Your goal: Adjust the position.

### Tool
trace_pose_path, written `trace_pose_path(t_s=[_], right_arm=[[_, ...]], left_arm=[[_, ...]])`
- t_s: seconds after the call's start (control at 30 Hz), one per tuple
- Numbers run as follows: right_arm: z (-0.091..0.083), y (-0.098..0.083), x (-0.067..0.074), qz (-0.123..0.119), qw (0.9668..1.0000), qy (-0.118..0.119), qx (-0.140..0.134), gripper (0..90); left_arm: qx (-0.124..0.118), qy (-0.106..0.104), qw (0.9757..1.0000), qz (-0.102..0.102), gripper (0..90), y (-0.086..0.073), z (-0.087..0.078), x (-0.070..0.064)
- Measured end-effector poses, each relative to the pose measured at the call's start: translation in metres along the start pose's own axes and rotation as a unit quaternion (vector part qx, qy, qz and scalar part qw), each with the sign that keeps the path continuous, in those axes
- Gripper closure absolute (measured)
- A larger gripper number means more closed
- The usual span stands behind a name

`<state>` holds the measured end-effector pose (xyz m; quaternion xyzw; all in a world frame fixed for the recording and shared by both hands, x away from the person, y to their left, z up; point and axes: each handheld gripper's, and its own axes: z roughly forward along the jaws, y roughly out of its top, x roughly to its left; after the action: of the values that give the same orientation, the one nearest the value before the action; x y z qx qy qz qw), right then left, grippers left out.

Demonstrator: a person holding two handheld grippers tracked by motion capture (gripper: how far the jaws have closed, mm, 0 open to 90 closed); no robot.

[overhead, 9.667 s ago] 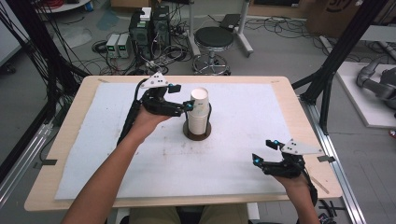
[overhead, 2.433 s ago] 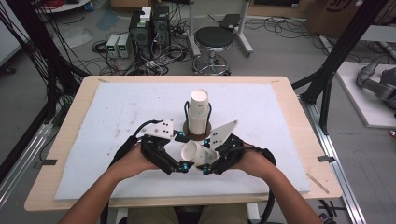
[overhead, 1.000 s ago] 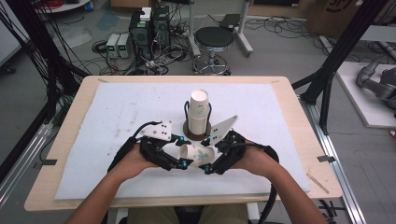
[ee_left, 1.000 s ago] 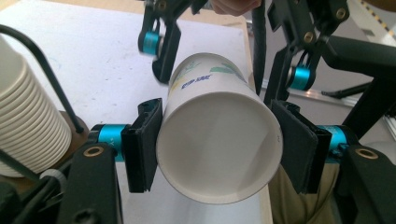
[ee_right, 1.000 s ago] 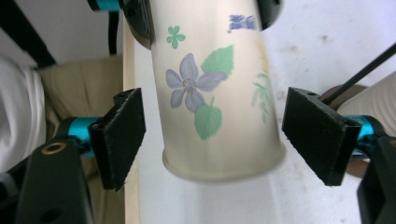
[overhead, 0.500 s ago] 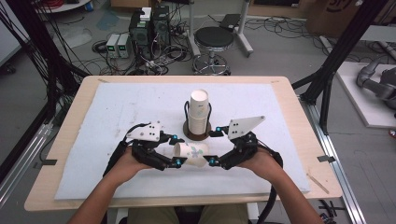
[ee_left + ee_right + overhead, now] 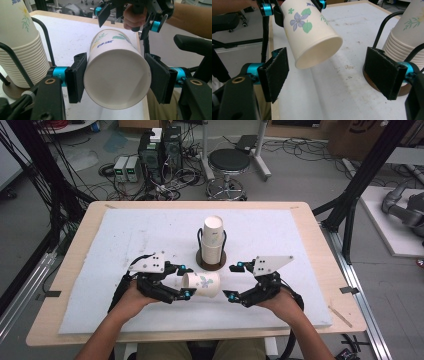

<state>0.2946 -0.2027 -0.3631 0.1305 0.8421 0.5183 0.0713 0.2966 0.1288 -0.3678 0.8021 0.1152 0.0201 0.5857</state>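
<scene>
L gripper (image 7: 184, 281) clamps paper cup (image 7: 201, 284) sideways; R gripper (image 7: 231, 281) wide open, just beside it.

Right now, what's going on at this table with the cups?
A person works with a tool in each hand. The left tool is clamped on a single paper cup, holding it on its side above the white mat. The right tool stands open just beside the cup's mouth, not touching it. Behind them, a stack of cups sits in a wire holder.
</scene>
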Motion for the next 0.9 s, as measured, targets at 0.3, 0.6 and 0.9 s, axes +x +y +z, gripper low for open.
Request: trace_pose_path(t_s=[0.3, 0.6, 0.9], right_arm=[[0.005, -0.014, 0.0, 0.019, 0.9996, 0.015, -0.017, 20.5], [0.011, -0.02, 0.001, 0.026, 0.9982, 0.042, -0.034, 20.5], [0.014, -0.018, 0.003, 0.024, 0.9974, 0.056, -0.037, 20.5]], left_arm=[[-0.012, 0.0, 0.9999, 0.006, 37.2, -0.001, -0.002, -0.002], [-0.027, -0.009, 0.9995, 0.009, 37.3, 0.001, -0.002, -0.005], [-0.03, -0.018, 0.9993, 0.015, 37.3, 0.003, 0.0, -0.008]])
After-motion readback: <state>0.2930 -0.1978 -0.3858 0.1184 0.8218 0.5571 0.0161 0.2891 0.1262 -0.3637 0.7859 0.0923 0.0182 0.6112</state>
